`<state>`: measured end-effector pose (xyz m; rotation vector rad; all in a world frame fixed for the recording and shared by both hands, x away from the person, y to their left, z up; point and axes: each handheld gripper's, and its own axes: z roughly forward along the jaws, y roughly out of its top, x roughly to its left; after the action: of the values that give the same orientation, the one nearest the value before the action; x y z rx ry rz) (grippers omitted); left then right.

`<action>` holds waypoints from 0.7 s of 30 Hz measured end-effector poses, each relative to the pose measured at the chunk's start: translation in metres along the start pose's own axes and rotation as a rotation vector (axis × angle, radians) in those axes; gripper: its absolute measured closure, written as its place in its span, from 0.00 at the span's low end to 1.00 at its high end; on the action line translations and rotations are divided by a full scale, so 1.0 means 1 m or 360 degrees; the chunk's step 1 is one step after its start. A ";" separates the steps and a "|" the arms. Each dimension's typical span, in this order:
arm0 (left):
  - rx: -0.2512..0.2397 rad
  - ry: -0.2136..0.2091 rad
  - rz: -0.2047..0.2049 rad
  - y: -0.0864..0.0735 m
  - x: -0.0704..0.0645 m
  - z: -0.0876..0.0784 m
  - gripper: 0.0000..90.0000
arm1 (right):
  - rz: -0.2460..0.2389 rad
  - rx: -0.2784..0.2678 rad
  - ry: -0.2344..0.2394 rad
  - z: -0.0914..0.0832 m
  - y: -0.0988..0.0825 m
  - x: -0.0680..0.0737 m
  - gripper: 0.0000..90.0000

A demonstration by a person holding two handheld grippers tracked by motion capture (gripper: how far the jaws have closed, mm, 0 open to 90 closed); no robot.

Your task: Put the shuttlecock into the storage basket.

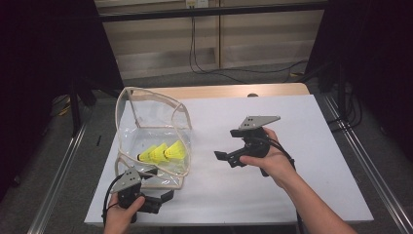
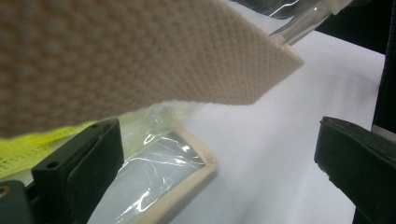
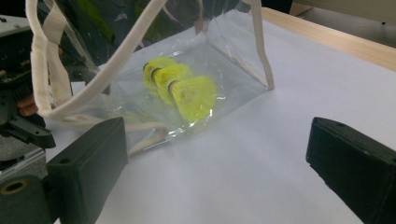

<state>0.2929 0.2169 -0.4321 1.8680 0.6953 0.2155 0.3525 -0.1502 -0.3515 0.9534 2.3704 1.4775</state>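
I'm seeing a clear, glossy plastic bag trimmed in cream woven cloth strap, coarse and matt up close. Inside the bag, yellow shuttlecocks look like smooth plastic. Under the bag, the tabletop is matt white with a wooden far edge. My jaws are matt black plastic.

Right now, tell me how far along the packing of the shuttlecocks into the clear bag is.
Done: three yellow shuttlecocks lie inside the clear bag on the white table. In hand: nothing. The left gripper sits open at the bag's near corner, beside its webbing strap; the right gripper is open, apart from the bag. Left: probably only closing or moving the bag.
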 end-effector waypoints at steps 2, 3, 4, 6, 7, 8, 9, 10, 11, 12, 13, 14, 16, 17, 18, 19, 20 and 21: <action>0.0000 0.0000 0.0000 0.000 0.000 0.000 0.02 | -0.0004 0.0003 -0.0010 -0.001 -0.004 -0.001 0.06; -0.0005 -0.0001 -0.0002 0.000 0.000 0.000 0.02 | -0.0003 0.0002 -0.0008 -0.001 -0.006 -0.002 0.06; 0.0000 0.0001 0.0000 0.000 0.000 0.000 0.02 | 0.0000 0.0003 -0.0008 -0.002 -0.007 -0.003 0.06; 0.0002 0.0001 0.0001 0.000 0.000 0.000 0.02 | 0.0001 -0.0002 -0.0010 -0.003 -0.011 -0.004 0.06; 0.0000 0.0000 -0.0002 0.000 0.000 0.000 0.02 | -0.0003 0.0000 -0.0013 -0.004 -0.012 -0.005 0.06; -0.0001 0.0001 -0.0002 0.000 0.000 0.000 0.02 | -0.0003 -0.0006 -0.0011 -0.005 -0.015 -0.005 0.06; -0.0001 0.0001 -0.0001 0.000 0.000 0.000 0.02 | -0.0004 -0.0004 -0.0015 -0.005 -0.017 -0.006 0.06; -0.0001 0.0002 -0.0002 0.000 0.000 0.000 0.02 | 0.0000 0.0001 -0.0018 -0.006 -0.019 -0.007 0.06; 0.0000 0.0002 -0.0001 0.000 0.000 0.000 0.02 | 0.0000 0.0002 -0.0023 -0.007 -0.020 -0.008 0.06; 0.0001 0.0002 0.0000 0.000 0.000 0.000 0.02 | 0.0002 -0.0001 -0.0022 -0.008 -0.022 -0.009 0.06; -0.0001 0.0001 -0.0003 0.000 0.000 0.000 0.02 | 0.0000 -0.0003 -0.0024 -0.009 -0.024 -0.010 0.06; 0.0000 0.0001 -0.0003 0.000 0.000 0.000 0.02 | 0.0007 -0.0004 -0.0029 -0.010 -0.025 -0.010 0.06; -0.0001 0.0002 -0.0003 0.000 0.000 0.000 0.02 | 0.0008 -0.0006 -0.0032 -0.012 -0.029 -0.012 0.06; 0.0001 0.0002 -0.0001 0.000 0.000 0.000 0.02 | 0.0011 -0.0005 -0.0041 -0.013 -0.031 -0.012 0.06; 0.0000 0.0003 -0.0001 0.000 0.000 0.000 0.02 | 0.0011 -0.0012 -0.0039 -0.014 -0.033 -0.013 0.06; 0.0000 0.0002 -0.0002 0.000 0.000 0.000 0.02 | 0.0018 -0.0012 -0.0040 -0.016 -0.034 -0.014 0.06; 0.0000 0.0002 -0.0002 0.000 0.000 0.000 0.02 | 0.0020 -0.0012 -0.0047 -0.017 -0.036 -0.015 0.06; 0.0000 0.0003 -0.0001 0.000 0.000 0.000 0.02 | 0.0017 -0.0012 -0.0049 -0.017 -0.038 -0.016 0.06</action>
<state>0.2928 0.2168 -0.4320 1.8678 0.6969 0.2170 0.3408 -0.1840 -0.3783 0.9816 2.3399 1.4639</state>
